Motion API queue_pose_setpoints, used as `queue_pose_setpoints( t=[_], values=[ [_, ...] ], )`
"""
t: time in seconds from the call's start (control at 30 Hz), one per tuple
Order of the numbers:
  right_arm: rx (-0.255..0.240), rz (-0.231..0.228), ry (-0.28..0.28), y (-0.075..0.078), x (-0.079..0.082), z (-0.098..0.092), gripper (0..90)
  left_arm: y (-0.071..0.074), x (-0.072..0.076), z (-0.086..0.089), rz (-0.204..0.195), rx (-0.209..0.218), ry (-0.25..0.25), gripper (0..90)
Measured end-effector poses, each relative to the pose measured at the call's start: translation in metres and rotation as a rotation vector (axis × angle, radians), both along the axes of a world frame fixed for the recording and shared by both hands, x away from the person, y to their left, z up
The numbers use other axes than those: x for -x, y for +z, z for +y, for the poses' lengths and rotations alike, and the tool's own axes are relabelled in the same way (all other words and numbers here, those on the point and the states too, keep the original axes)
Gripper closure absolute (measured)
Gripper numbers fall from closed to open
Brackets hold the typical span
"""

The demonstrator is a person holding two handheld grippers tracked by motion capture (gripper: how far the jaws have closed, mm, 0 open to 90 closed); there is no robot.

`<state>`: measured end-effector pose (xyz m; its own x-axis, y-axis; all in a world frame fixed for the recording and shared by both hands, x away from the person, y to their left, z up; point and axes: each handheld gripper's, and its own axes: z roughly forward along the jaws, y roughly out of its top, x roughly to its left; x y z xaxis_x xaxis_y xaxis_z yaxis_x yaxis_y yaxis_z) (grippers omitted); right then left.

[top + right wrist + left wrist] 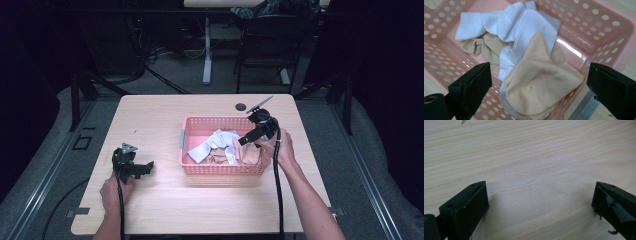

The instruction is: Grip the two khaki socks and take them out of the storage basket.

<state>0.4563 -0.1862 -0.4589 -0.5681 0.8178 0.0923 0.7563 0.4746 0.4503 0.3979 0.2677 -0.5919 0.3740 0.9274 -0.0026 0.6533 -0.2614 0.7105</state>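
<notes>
Pink perforated basket [222, 169] sits right of centre on the wooden table [165, 210], holding a loose heap of socks, white and peach. Right gripper [243, 141] hangs over the basket's right end, angled down and toward the heap; its jaws stand wide apart, nothing between the pads. In the right gripper view the peach sock [544, 87] lies dead ahead and just below, bracketed by the two black jaws, bunched up against the near basket wall. Its long axis runs roughly away from the camera, a tapering fold pointing up toward the white sock [519, 27], which drapes across the far half of the heap, partly beneath the peach one. A second tan sock [484, 45] shows at the left, under the white. Left gripper [141, 169] is parked near the table's left side, well apart from the basket, jaws also spread, bare wood [529, 170] between them. Judgement: the right hand is plainly the nearer, and the peach sock is the likely pick; a straight descent should close across its narrow width, though the basket wall crowds one jaw.
</notes>
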Motion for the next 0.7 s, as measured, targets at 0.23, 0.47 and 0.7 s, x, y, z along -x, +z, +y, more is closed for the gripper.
queue_pose_setpoints(
  t=[0.23, 0.47, 0.7],
  values=[
    [0.026, 0.053, -0.034, -0.025, -0.01, 0.008, 11.6, 0.0, 0.0, 0.0, 0.001, -0.003, -0.001, 0.3],
    [0.059, 0.076, -0.068, -0.044, -0.015, 0.011, 15.2, 0.0, 0.0, 0.0, -0.002, 0.0, -0.002, 0.3],
    [0.084, 0.089, -0.102, -0.051, -0.018, 0.008, 30.5, 0.0, 0.0, 0.0, -0.001, 0.0, -0.003, 0.3]
  ],
)
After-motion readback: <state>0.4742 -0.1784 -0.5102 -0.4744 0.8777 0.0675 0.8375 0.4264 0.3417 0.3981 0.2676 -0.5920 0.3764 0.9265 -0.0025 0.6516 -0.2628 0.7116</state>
